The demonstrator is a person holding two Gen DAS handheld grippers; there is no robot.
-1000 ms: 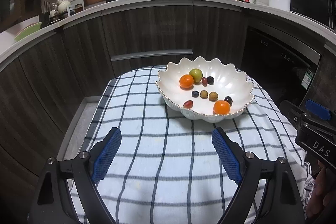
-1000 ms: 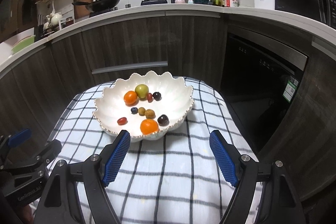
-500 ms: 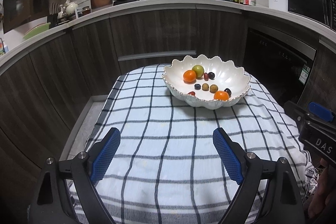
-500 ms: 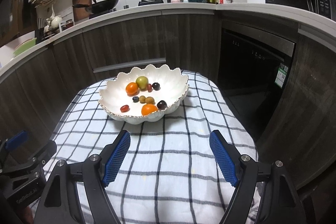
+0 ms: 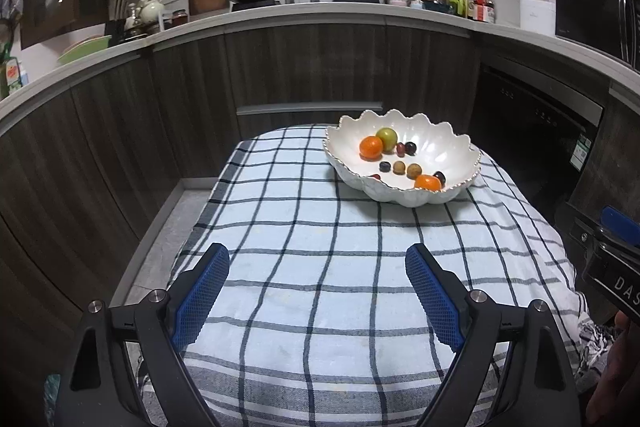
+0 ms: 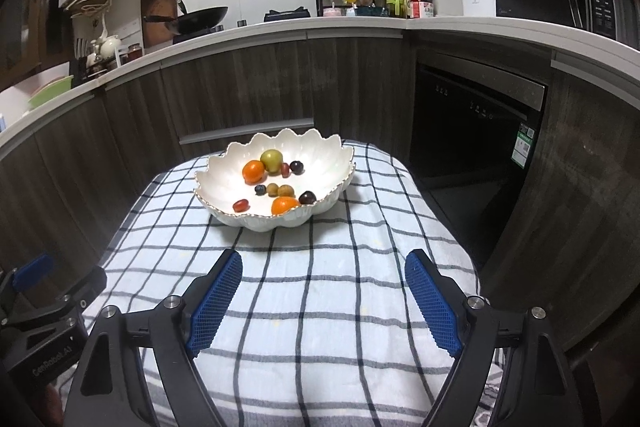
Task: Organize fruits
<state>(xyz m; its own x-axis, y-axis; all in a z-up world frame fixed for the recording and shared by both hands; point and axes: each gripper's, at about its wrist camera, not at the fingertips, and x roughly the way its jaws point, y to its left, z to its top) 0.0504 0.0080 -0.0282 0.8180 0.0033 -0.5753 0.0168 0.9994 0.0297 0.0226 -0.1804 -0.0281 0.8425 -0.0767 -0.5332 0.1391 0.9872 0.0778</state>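
Fruit bowl [image 6: 276, 183] well beyond both empty, spread tongs [image 6: 323, 301].

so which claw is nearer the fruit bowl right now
Right, by a small margin. The right claw faces the fruit bowl almost straight ahead across the checked cloth; the left claw sits further back, with the bowl off to its right.

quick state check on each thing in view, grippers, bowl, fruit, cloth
left gripper: open, holding nothing
right gripper: open, holding nothing
white scalloped ceramic bowl: upright on the cloth, holding the fruit
green round fruit: in the bowl
checked blue-and-white cloth: spread flat
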